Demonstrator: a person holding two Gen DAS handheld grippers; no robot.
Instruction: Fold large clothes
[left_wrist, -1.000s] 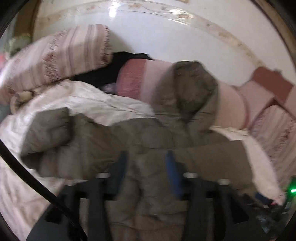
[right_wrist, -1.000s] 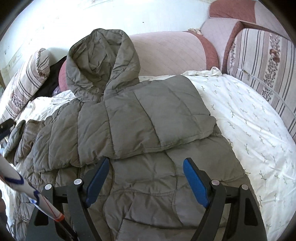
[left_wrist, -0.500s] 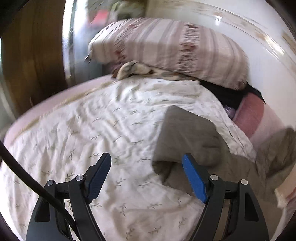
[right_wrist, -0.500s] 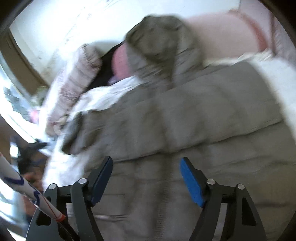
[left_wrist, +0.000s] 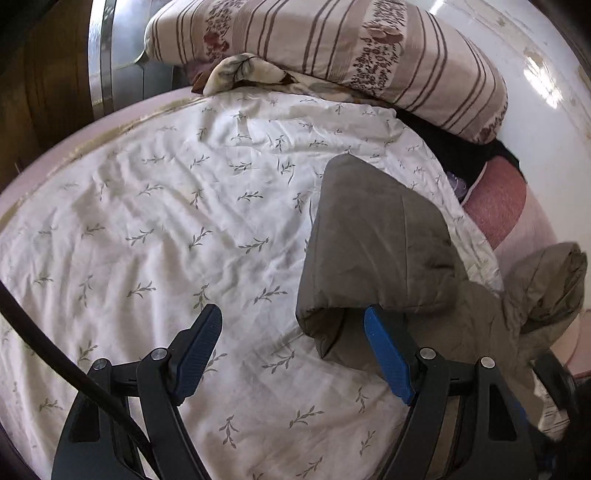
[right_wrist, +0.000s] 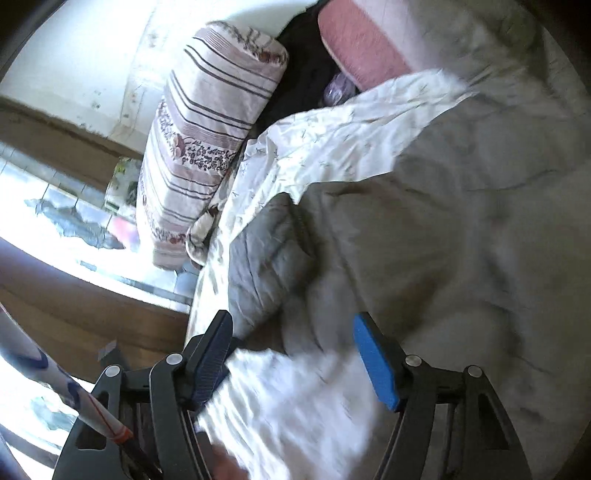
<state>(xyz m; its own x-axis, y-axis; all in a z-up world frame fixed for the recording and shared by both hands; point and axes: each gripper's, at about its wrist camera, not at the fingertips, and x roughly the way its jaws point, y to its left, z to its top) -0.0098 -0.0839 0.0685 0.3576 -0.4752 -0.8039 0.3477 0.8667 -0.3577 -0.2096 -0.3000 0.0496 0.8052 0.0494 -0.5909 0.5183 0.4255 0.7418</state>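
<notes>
Both grippers have swung leftward since a second ago; the left gripper now hovers with fingers spread by the puffer jacket's folded sleeve on the bedsheet. The right gripper, fingers also apart, holds nothing. No writing is legible; the right view is motion-blurred.

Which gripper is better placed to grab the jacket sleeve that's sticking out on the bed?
Left. The left gripper is open, with the sleeve cuff right by its fingertips. The right gripper is open too, but its view is blurred, mostly over the jacket body.
</notes>
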